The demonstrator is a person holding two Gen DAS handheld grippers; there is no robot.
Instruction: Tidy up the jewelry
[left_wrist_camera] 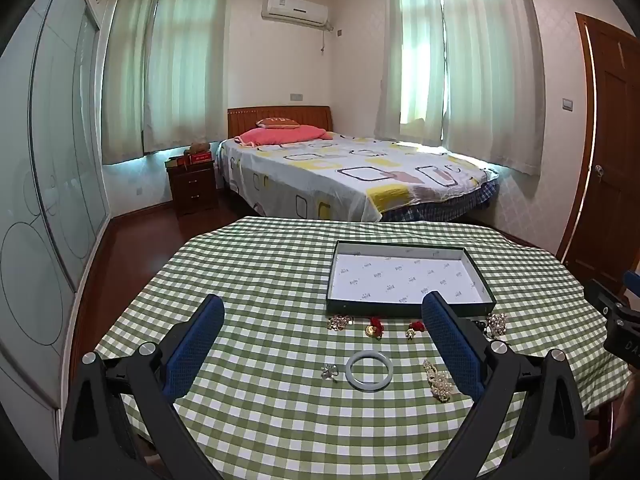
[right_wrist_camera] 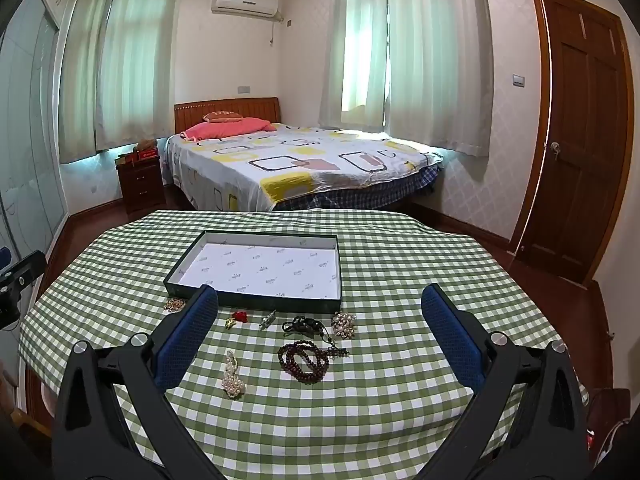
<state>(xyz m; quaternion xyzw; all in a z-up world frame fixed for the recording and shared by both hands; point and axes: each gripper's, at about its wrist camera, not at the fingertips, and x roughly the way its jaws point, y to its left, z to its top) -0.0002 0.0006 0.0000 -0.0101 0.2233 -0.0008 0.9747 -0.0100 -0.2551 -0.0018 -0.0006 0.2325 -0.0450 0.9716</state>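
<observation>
Shallow dark-green rectangular cardboard tray with white printed paper lining, holding nothing, toward the far middle of round table under green-and-white checked cloth. Along the tray's near edge and closer to the near rim, loose on the cloth: pale jade-like bangle, silver flower brooch, white pearl strand, dark red wooden bead string, black cord bracelet, red-and-gold charms. Left gripper and right gripper both spread wide above the near rim, gripping nothing.
</observation>
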